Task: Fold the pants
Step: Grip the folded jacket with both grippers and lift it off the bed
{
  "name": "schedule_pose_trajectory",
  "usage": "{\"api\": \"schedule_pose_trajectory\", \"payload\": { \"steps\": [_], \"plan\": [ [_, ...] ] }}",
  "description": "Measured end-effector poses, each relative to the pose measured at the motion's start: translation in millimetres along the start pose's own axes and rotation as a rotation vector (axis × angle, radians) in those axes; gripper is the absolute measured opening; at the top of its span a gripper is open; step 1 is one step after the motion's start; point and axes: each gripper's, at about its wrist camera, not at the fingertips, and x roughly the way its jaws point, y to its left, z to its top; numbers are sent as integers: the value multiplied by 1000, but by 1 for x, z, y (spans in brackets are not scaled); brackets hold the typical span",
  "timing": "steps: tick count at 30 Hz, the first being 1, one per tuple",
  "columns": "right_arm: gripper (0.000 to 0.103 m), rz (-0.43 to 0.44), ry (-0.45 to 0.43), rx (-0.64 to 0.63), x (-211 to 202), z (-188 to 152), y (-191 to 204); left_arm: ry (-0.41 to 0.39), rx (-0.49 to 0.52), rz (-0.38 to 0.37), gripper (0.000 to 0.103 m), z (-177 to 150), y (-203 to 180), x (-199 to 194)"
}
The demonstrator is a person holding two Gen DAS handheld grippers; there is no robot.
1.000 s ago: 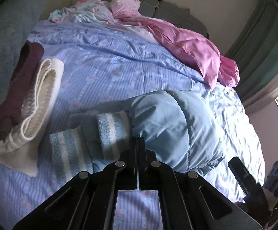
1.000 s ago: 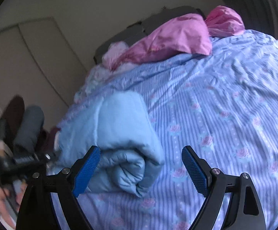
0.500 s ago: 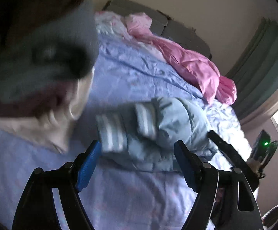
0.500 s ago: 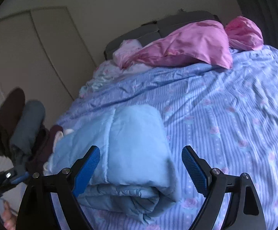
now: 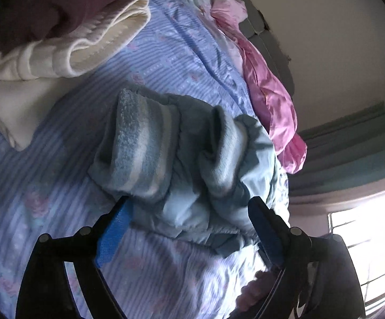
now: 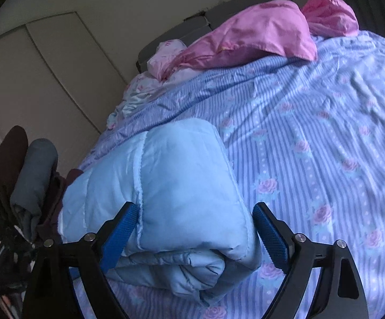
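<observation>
Light blue padded pants [image 5: 192, 175] lie folded in a bundle on the striped blue bed sheet [image 5: 67, 202]; their striped knit cuffs [image 5: 139, 146] face the left wrist camera. My left gripper [image 5: 189, 228] is open, its blue pads on either side of the bundle's near edge. In the right wrist view the same pants [image 6: 171, 186] show their smooth folded side. My right gripper [image 6: 192, 234] is open with its pads straddling the bundle's end, holding nothing.
A stack of folded clothes, cream [image 5: 67, 45] and maroon [image 5: 46, 8], lies left of the pants; it shows as dark folded items [image 6: 33, 175] in the right view. A pink quilt [image 6: 251, 34] lies at the bed's head. A window [image 5: 365, 252] is at the right.
My left gripper opened from shut and swung, tilting its view, closing in on the cuffed end. My right gripper moved closer so the bundle sits between its pads.
</observation>
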Motion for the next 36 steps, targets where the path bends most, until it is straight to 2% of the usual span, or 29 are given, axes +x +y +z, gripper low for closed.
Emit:
{"api": "schedule_pose_trajectory", "payload": {
  "steps": [5, 7, 15, 21, 23, 25, 28, 30, 34, 36],
  "plan": [
    [90, 36, 43, 42, 11, -5, -6, 11, -52, 65, 100, -5, 17, 7],
    [91, 55, 65, 68, 16, -7, -9, 22, -91, 59, 102, -7, 25, 10],
    [91, 97, 117, 95, 33, -15, -10, 14, -104, 26, 103, 7, 34, 34],
    [90, 124, 142, 92, 49, -13, -9, -7, -107, 37, 103, 19, 29, 49],
    [85, 127, 145, 88, 53, -12, -7, -14, -97, 43, 99, 21, 26, 49],
    [76, 131, 150, 90, 56, -11, -6, -26, -77, 44, 83, 21, 24, 46],
    [64, 133, 152, 94, 52, -10, -5, -41, -47, 36, 65, 20, 20, 38],
    [58, 124, 139, 66, 45, -10, 2, -63, -5, 45, 58, 20, 12, 32],
    [48, 89, 95, 14, 28, -11, 17, -110, 211, 125, 48, 13, -23, 21],
    [46, 62, 66, -16, 17, -12, 24, -116, 271, 135, 47, 9, -35, 17]
  ]
}}
